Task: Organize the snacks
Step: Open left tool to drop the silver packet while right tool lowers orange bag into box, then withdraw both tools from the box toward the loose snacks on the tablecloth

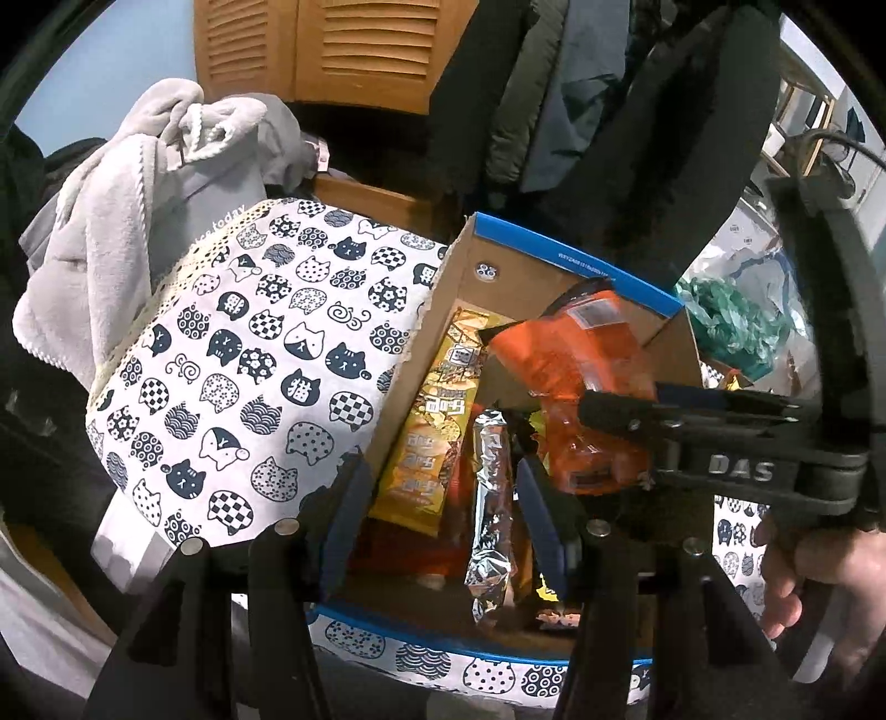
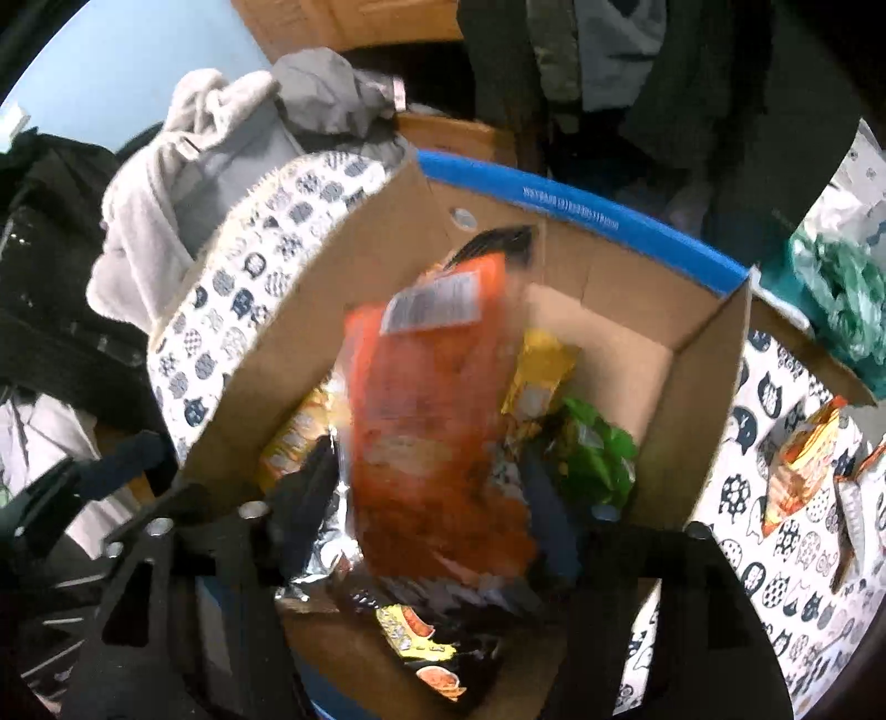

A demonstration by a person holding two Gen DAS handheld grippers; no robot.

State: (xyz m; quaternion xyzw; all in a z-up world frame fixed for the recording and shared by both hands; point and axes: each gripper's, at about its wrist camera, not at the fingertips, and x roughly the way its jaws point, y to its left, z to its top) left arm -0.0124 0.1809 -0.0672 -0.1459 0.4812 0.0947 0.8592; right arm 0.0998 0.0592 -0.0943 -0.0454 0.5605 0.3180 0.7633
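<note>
Right hand-held gripper [image 2: 426, 498], nearest the lens, stands spread around the blurred orange snack bag [image 2: 437, 432], evidently let go over the cardboard box [image 2: 692, 421]. Left hand-held gripper [image 1: 437, 515], also spread and empty, hovers above the silver packet [image 1: 490, 531] inside. Step: depositing snacks. Next move, judged: fetching the loose packets [image 2: 803, 465] lying on the cat-print bench [image 2: 775, 570].

A lived-in home room is shown: dark coats [image 1: 559, 83] are hung beside louvred wooden doors [image 1: 332, 50], a grey fleece garment [image 1: 111, 210] is heaped, and a cat-print cotton cloth [image 1: 266, 354] is spread over the desk.
</note>
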